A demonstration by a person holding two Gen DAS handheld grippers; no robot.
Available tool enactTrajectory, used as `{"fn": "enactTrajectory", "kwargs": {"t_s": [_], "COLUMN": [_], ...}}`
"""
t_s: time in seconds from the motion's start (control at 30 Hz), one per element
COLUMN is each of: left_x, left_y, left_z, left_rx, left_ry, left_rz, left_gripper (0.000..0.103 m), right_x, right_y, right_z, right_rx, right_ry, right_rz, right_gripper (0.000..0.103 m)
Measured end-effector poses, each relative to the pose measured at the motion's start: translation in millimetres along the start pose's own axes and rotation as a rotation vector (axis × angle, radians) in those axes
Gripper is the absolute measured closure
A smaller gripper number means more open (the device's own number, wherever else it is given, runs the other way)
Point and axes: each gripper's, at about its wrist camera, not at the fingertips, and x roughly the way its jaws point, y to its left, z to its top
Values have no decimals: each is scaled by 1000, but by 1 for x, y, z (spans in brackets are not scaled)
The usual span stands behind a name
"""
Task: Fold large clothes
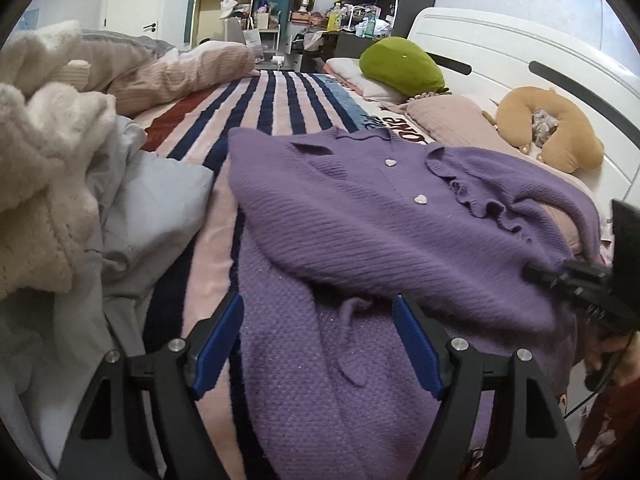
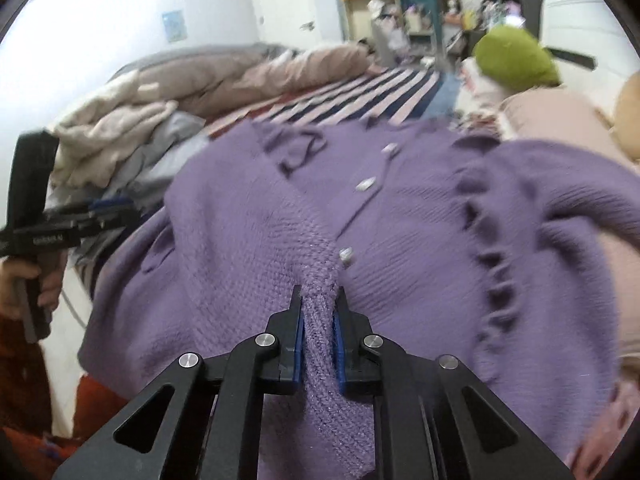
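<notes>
Right gripper (image 2: 319, 300) pinches a bunched ridge of the purple cardigan (image 2: 400, 240), pads pressed onto the knit at its near hem. Left gripper (image 1: 318, 340) hangs spread above the cardigan's lower left part, nothing between its blue pads (image 1: 218, 344). Cardigan lies front up on the striped blanket (image 1: 248, 108), collar toward the far side. Cream and grey clothes pile (image 1: 60, 184) sits left of the cardigan, green cushion (image 1: 400, 66) beyond its collar.
</notes>
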Motion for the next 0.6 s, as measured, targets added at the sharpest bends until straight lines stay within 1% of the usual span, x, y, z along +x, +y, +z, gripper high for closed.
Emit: {"fn": "enactTrajectory", "kwargs": {"t_s": [0.1,0.2,0.3,0.43,0.53,0.6], "left_x": [6,16,30,50,62,66], "left_y": [-3,-7,-8,-9,-9,-9], "left_z": [4,11,19,30,32,32], "left_rx": [18,32,25,33,37,31], "left_ry": [-3,-6,4,34,58,62], "left_rz": [13,20,43,82,104,120], "left_gripper": [29,29,29,29,30,32], "right_x": [-20,-33,-47,-57,-59,-54], "right_y": [-17,-33,-50,-67,-82,-88], "right_z": [6,8,5,-6,-15,-20], "right_rx": [54,102,151,190,242,266], "right_ry": [-62,-98,-121,-120,-109,-84], "right_rz": [-23,-68,-102,-139,-130,-124], "right_gripper": [97,97,97,97,97,97]}}
